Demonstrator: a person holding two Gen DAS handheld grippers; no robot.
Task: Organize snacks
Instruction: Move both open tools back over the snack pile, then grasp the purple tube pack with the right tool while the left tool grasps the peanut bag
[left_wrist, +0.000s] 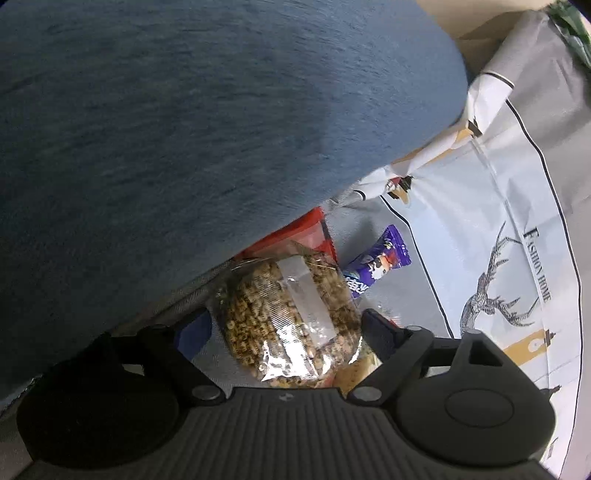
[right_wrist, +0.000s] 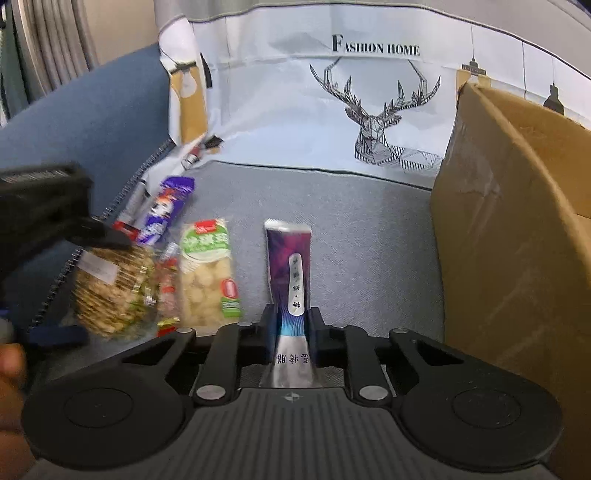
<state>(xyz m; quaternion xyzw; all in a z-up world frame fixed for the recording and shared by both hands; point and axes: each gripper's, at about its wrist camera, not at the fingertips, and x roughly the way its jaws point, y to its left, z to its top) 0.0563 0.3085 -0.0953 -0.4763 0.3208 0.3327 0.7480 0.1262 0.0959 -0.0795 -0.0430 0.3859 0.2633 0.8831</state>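
A clear bag of cereal rings (left_wrist: 288, 317) lies on the grey seat cloth, and my left gripper (left_wrist: 284, 325) stands open with one finger on each side of it. Seen from the right wrist, the same bag (right_wrist: 110, 291) lies at the left, with one of the left gripper's fingers (right_wrist: 107, 236) over its top edge. My right gripper (right_wrist: 291, 321) is shut on a purple and silver sachet (right_wrist: 290, 266) that sticks out forward between its fingers. A purple snack bar (left_wrist: 373, 266) (right_wrist: 162, 214) lies just beyond the cereal bag.
A green-labelled bag of pale round snacks (right_wrist: 208, 273) and small red packets (right_wrist: 168, 291) lie beside the cereal bag. A red packet (left_wrist: 295, 232) is tucked under the blue cushion (left_wrist: 184, 147). A cardboard box (right_wrist: 517, 221) stands at the right. A deer-print cloth (right_wrist: 369, 110) covers the backrest.
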